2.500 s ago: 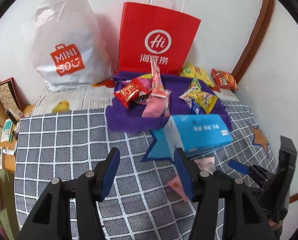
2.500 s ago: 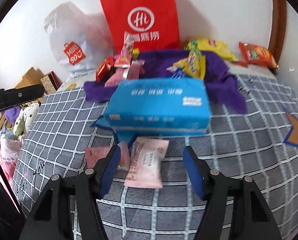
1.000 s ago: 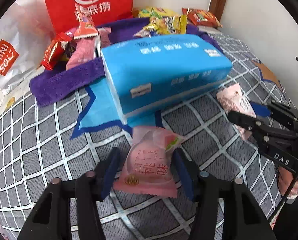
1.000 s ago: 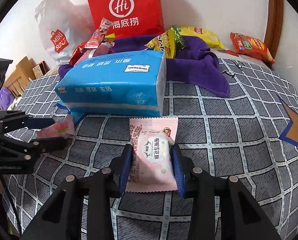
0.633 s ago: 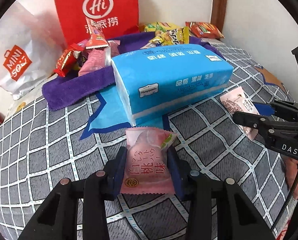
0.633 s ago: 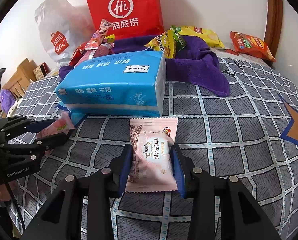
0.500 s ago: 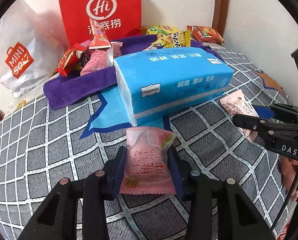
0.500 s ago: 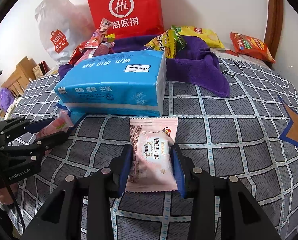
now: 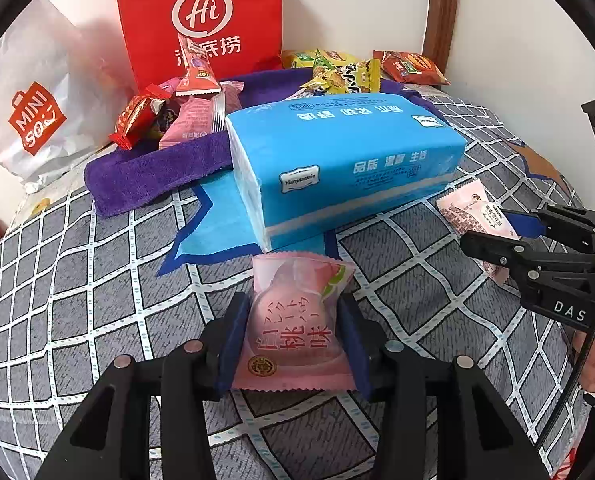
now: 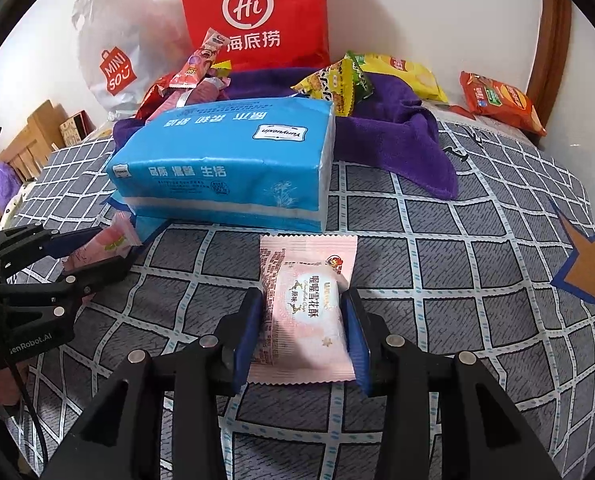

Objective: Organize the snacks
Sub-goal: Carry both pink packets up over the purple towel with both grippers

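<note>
My left gripper (image 9: 293, 320) is shut on a pink peach-flavour snack packet (image 9: 293, 328), in front of the blue tissue pack (image 9: 345, 160). My right gripper (image 10: 303, 316) is shut on a pale pink snowflake-crisp packet (image 10: 305, 308), also in front of the tissue pack (image 10: 225, 160). Each gripper shows in the other's view: the right one (image 9: 509, 228) with its packet (image 9: 477, 212) at the right, the left one (image 10: 93, 248) with its packet (image 10: 105, 244) at the left. More snacks lie on a purple towel (image 9: 137, 168) behind the tissue pack.
A red paper bag (image 9: 201, 12) and a white MINISO bag (image 9: 37, 92) stand against the wall. Yellow and green snack packets (image 10: 345, 80) and an orange chip bag (image 10: 497, 100) lie at the back right. Everything rests on a grey checked bedcover (image 9: 77, 280).
Both grippers have closed on their packets since 2.5 s ago. In the last half second the left gripper has lifted its packet slightly; the right has hardly moved.
</note>
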### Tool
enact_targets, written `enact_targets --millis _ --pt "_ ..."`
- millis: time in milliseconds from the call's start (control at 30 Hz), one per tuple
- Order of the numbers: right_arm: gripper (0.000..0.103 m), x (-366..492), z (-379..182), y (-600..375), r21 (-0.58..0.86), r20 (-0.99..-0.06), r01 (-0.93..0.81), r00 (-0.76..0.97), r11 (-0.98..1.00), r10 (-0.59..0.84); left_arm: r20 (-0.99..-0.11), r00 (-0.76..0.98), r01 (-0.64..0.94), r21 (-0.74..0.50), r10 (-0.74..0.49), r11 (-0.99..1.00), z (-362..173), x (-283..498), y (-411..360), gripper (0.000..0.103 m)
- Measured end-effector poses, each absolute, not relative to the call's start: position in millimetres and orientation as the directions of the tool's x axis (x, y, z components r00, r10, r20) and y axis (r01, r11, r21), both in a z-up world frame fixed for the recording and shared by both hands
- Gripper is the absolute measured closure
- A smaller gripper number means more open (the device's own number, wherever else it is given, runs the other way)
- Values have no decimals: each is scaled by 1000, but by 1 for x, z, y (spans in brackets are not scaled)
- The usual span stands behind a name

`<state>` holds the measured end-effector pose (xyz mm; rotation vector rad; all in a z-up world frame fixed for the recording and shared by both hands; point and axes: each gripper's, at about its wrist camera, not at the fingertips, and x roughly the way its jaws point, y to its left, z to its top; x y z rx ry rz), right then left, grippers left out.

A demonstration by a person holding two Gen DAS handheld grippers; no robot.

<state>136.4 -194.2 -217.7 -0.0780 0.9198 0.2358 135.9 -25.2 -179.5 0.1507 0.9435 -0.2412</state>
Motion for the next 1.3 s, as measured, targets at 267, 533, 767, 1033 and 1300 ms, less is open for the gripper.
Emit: enact_targets --millis 267,533,767,1033,1300 --pt "61 137 -217 -193 37 -795 -242 580 970 176 -814 564 271 24 -139 962 -179 135 -25 61" --pt "66 137 -216 -191 22 -793 -242 586 970 165 -841 499 277 -76 -211 958 -165 136 -16 63" --pt "68 130 -206 -182 36 -785 -250 593 968 182 -822 527 269 -77 -213 960 -134 118 -8 63" --pt "68 111 -169 -180 94 -741 -264 625 960 245 -793 566 265 -86 -226 961 -97 120 -6 63" --pt "68 125 -97 -179 98 -652 -256 714 962 257 -747 629 239 -79 -217 968 -51 140 -8 63"
